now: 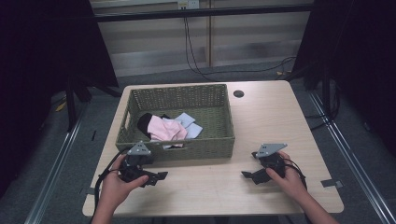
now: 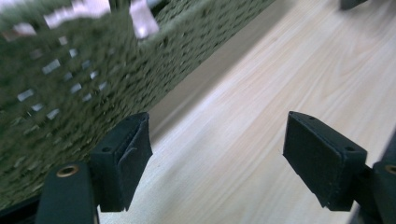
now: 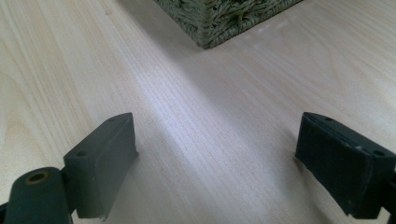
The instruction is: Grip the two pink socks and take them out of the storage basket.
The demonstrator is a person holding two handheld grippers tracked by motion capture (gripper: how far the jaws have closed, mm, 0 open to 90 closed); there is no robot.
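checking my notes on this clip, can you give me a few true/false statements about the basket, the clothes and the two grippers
1. The woven basket holds pink cloth. True.
2. The left gripper grips a sock. False: its jaws are open with nothing between them.
3. The right gripper is inside the basket. False: it is over the table, to the right of the basket.
4. A black garment lies in the basket beside the pink cloth. True.
5. The basket is blue plastic. False: it is green wicker.
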